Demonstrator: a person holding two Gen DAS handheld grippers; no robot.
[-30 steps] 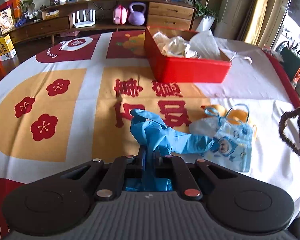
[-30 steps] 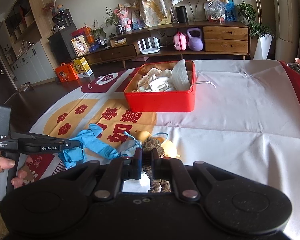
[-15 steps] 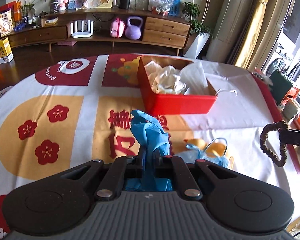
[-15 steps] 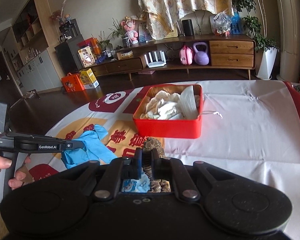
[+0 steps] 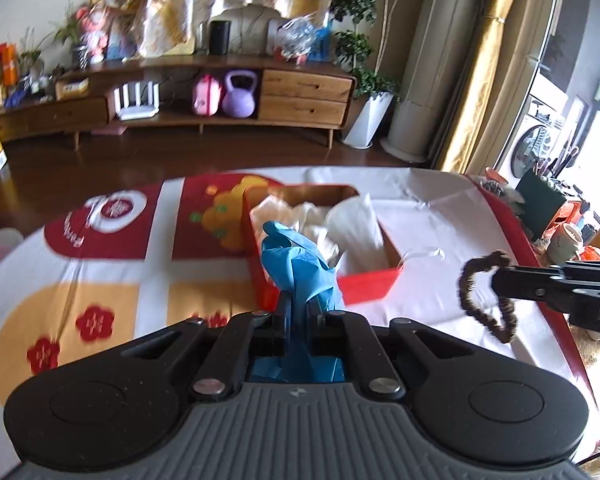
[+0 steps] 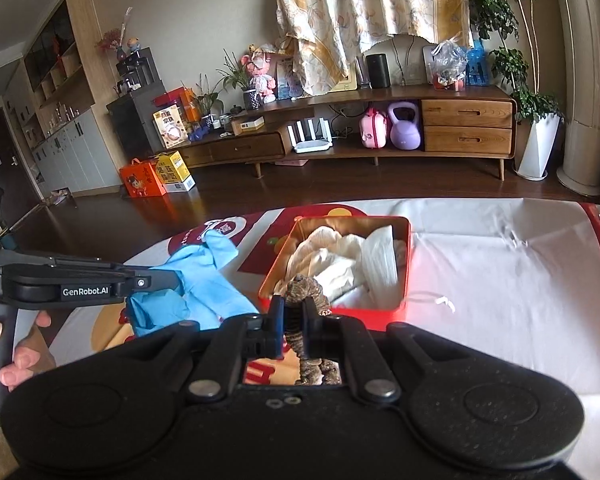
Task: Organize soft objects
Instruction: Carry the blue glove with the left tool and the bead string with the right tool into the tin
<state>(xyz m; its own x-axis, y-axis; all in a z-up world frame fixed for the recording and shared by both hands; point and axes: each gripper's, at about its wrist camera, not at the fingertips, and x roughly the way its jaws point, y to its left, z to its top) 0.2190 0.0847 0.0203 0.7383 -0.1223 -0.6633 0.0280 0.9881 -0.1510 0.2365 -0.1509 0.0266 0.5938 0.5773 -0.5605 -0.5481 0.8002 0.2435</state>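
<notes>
Blue glove [image 5: 300,272] pinched in left tongs [image 5: 298,312], brown scrunchie [image 6: 304,296] pinched in right tongs [image 6: 294,320]; both angled down toward red box [image 6: 332,308] mid-table.

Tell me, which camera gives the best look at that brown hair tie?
The left wrist view: there the brown hair tie hangs as a whole loop from the right gripper, clear against the white cloth. In the right wrist view the hair tie is pinched between the gripper's own fingers, which hide most of it.

Clothed table [image 6: 500,280] — 1 red box [image 6: 380,314] resting there.
</notes>
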